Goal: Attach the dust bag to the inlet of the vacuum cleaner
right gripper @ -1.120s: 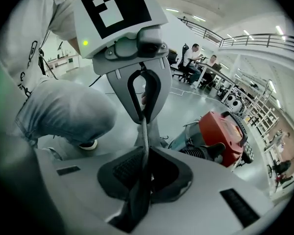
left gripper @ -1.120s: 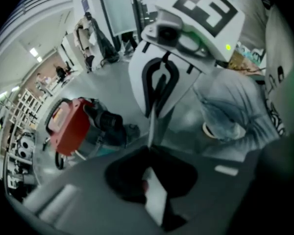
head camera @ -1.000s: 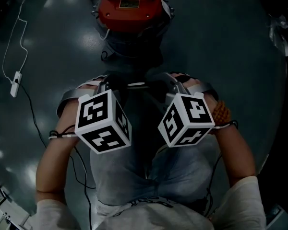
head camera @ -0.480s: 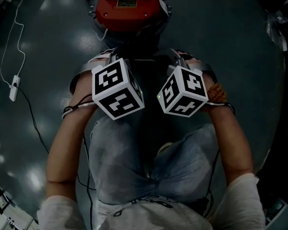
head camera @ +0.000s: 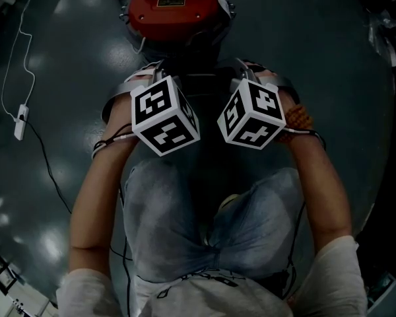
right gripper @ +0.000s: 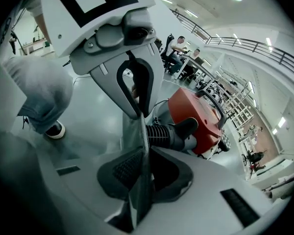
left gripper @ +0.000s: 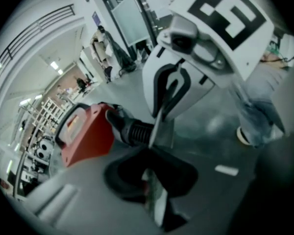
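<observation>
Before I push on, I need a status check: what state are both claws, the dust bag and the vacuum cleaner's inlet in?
Left claw: shut on the dust bag.
Right claw: shut on the dust bag.
Dust bag: held edge-on by both claws at the inlet's mouth; whether it is seated cannot be told.
Ribbed inlet: sticks out of the vacuum cleaner, toward the bag.
Red vacuum cleaner: upright on the floor.

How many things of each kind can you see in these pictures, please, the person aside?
Red drum-shaped vacuum cleaner: 1
Thin grey dust bag: 1
Hand-held grippers: 2, left hand-held gripper and right hand-held gripper
White cable with small white box: 1
Total: 5
</observation>
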